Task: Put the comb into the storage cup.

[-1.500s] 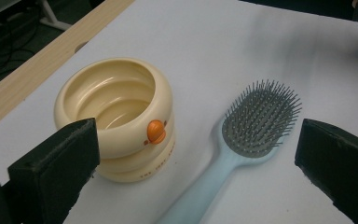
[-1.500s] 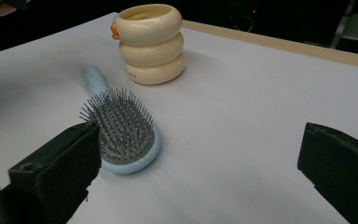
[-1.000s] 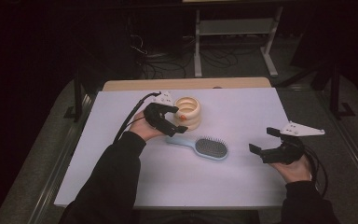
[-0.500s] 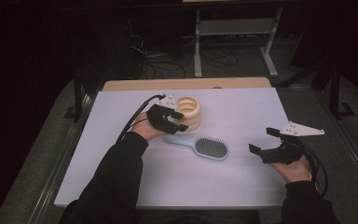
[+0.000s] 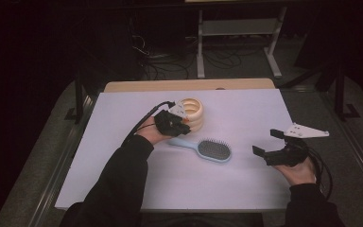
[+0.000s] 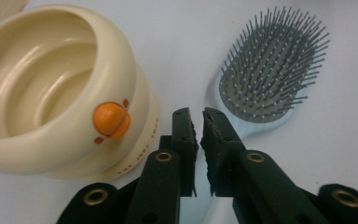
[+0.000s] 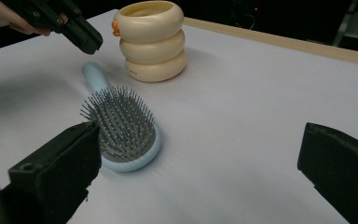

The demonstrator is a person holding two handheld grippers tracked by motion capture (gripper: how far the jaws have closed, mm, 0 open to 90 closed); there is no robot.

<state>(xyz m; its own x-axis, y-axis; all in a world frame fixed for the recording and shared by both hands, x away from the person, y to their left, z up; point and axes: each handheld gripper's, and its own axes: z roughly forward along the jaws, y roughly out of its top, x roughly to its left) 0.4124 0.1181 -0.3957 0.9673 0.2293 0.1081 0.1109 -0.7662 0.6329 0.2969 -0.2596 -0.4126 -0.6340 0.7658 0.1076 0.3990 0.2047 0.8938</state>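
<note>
A cream ringed container [image 5: 192,114] stands on the pale table [image 5: 246,184] — a metal stand [image 5: 238,35] and cables [image 5: 158,64] behind it

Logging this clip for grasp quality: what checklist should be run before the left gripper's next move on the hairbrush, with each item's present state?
1. Left gripper wide enough to take the handle: not ok. Its jaws have just been closing and are nearly together, with nothing between them.
2. Left gripper lined up over the handle: ok.
3. Hairbrush lying flat, bristles up, on the table: ok.
4. Handle apart from the cream ringed pot: ok, close but apart.
5. Right gripper open, empty, off to the side: ok.
</note>
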